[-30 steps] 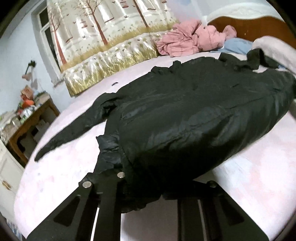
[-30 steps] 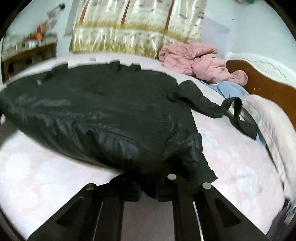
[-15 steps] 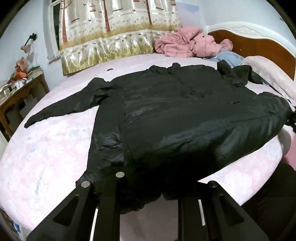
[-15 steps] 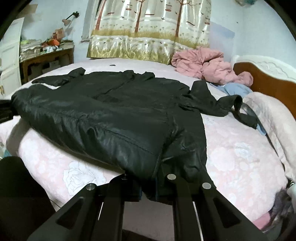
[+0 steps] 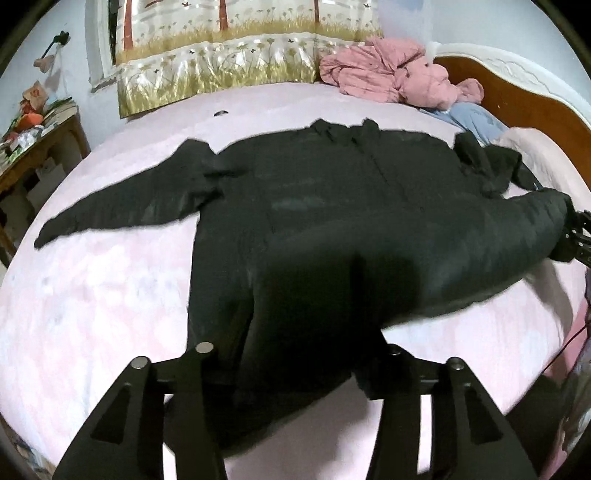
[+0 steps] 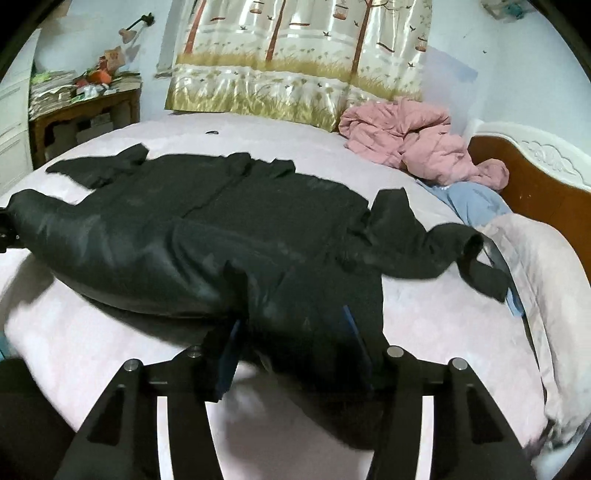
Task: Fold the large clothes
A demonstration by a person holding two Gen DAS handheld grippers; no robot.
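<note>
pink bed (image 5: 92, 314); blk coat (image 5: 351, 229) flat, left sleeve (image 5: 122, 210) only in l view

Jacket (image 5: 332, 221) spread flat on bed (image 5: 92, 314), crumpled quilt (image 5: 388, 70) behind it by headboard (image 5: 517, 96)

Pale blue walls (image 6: 461, 74) enclosed the room. A satin curtain (image 6: 295, 62) printed with trees, birdcages and grass hung behind the bed (image 5: 92, 314), which wore a pink floral sheet. A brown headboard (image 6: 535, 184) with white carved trim stood at right. A cluttered wooden desk (image 6: 85, 107) sat at left, with a wall lamp (image 6: 135, 26) above it.
</note>
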